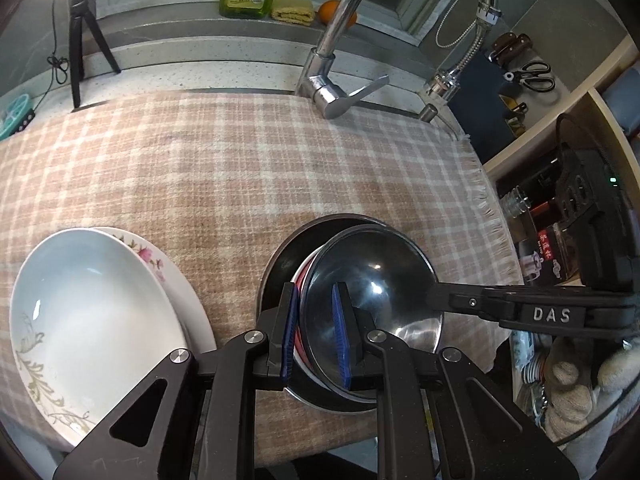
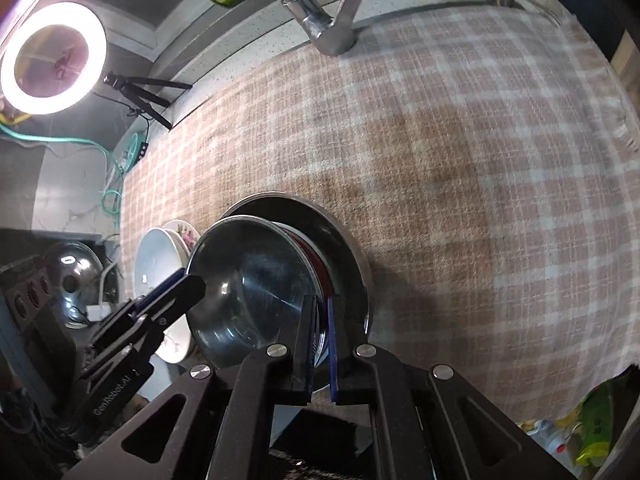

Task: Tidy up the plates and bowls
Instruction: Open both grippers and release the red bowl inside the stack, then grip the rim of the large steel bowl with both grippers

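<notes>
On the checked cloth a large steel bowl holds a red-rimmed bowl, and a smaller steel bowl sits tilted on top. My left gripper is shut across the top steel bowl's near rim, with the red rim also between its pads. My right gripper comes in from the right and is shut on the same bowl's rim. The right wrist view shows that gripper clamped on the steel bowl, with the left gripper at its opposite edge. A white deep plate rests on a floral plate to the left.
A chrome faucet and a hose tap stand behind the cloth. A tripod with a ring light is at the back left. A shelf with jars borders the cloth's fringed right edge. A gloved hand holds the right gripper.
</notes>
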{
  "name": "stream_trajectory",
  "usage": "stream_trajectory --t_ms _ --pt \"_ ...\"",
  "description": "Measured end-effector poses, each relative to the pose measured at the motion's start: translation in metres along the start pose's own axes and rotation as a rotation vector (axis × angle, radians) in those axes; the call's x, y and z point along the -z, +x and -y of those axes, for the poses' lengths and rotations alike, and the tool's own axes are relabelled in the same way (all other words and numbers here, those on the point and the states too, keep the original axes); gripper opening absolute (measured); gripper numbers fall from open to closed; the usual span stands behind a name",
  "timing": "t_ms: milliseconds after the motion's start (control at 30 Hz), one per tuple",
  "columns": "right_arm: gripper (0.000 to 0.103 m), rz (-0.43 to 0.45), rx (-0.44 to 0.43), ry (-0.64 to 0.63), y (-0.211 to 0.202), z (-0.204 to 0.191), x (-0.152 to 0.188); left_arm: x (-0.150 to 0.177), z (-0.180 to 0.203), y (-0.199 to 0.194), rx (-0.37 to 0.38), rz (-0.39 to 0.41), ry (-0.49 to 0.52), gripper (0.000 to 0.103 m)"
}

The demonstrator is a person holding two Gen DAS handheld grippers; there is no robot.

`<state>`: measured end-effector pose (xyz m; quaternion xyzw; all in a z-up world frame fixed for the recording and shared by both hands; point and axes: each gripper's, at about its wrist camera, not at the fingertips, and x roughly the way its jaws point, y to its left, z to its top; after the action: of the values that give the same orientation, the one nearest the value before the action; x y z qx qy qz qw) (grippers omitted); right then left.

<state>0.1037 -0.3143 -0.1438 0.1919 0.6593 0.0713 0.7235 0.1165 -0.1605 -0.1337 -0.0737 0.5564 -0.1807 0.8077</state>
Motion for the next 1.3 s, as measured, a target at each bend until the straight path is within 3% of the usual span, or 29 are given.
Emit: stream_trajectory --t_ms 300,367,433,533,600,733,1033,1300 --pt "0.006 0.023 0.028 -0.057 -0.003 -0.010 -0.001 0.002 -0.003 0.002 0.004 -0.011 0.006 0.015" --pt "0.008 0.023 0.021 -0.076 -0.005 -0.010 0.000 0.002 -0.005 0.002 0.008 -0.023 -0.004 0.026" --pt "0.009 0.052 0.029 -0.105 -0.010 -0.012 0.002 0.002 -0.010 -0.001 0.004 -0.020 -0.017 0.033" --pt "0.013 0.114 0.011 -0.139 -0.025 -0.011 0.007 0.004 -0.022 -0.012 0.021 0.004 -0.035 0.033" --pt "0.022 0.161 0.008 -0.146 -0.034 -0.007 0.011 0.006 -0.030 -0.019 -0.002 0.020 -0.035 0.033" --pt "0.023 0.235 0.019 -0.143 -0.043 0.010 0.021 0.010 -0.048 -0.021 -0.025 0.013 -0.058 0.033" --pt "0.023 0.194 -0.137 0.004 -0.022 0.051 0.024 0.017 -0.053 -0.006 0.005 -0.033 -0.060 0.032" --pt "0.023 0.171 -0.172 0.032 -0.008 0.052 0.026 0.019 -0.051 0.001 0.021 -0.049 -0.060 0.032"
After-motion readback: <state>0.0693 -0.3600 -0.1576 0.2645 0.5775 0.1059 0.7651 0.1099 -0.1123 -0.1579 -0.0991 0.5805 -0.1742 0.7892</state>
